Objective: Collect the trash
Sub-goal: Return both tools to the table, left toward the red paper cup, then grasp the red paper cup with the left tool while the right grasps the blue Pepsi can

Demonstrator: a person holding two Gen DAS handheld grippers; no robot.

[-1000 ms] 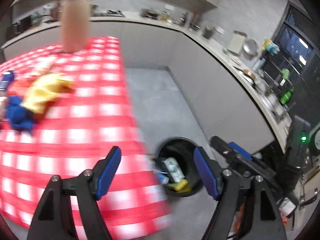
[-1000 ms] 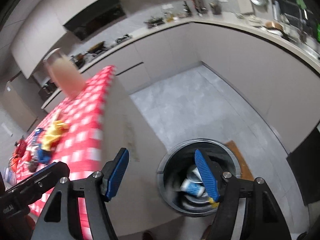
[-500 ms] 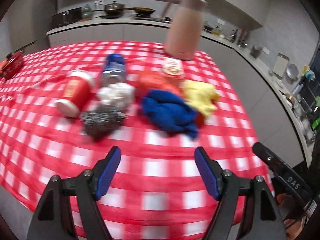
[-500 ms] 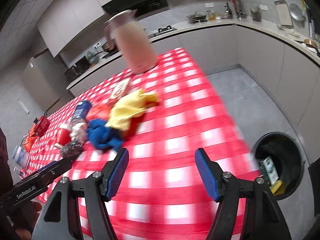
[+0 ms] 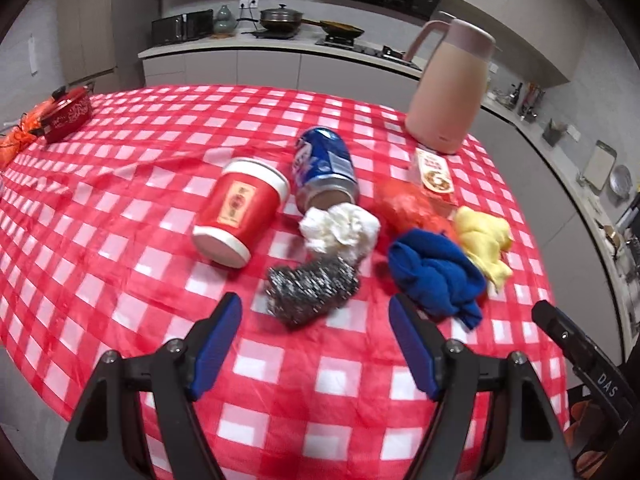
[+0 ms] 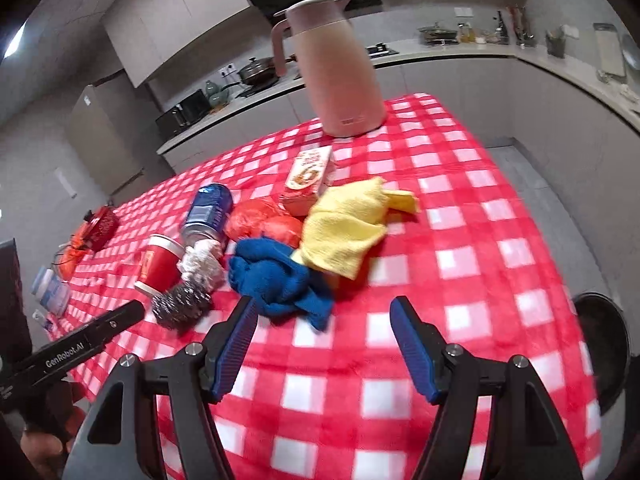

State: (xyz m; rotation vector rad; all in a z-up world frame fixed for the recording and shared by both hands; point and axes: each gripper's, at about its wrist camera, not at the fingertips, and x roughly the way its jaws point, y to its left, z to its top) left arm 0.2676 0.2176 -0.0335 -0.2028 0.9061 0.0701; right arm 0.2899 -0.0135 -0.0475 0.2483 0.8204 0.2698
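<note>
Trash lies in a cluster on the red-checked table (image 5: 120, 240): a tipped red paper cup (image 5: 240, 214), a blue soda can (image 5: 325, 166) on its side, a crumpled white tissue (image 5: 340, 230), a steel scourer (image 5: 312, 290), a blue cloth (image 5: 436, 276), a yellow cloth (image 5: 484, 242), an orange plastic bag (image 5: 404, 208) and a small snack carton (image 5: 434, 172). My left gripper (image 5: 314, 344) hangs open just short of the scourer, nothing between its fingers. My right gripper (image 6: 322, 344) is open and empty just short of the blue cloth (image 6: 276, 276).
A tall pink thermos jug (image 5: 450, 84) stands at the table's far right corner. A red tin (image 5: 66, 114) and orange netting sit far left. The black bin (image 6: 604, 344) stands on the floor past the table's right edge. Kitchen counters line the walls.
Both views swung from the floor bin back over the table. The trash pile now lies straight ahead and nearer to both grippers. The jaws stayed open and empty.
</note>
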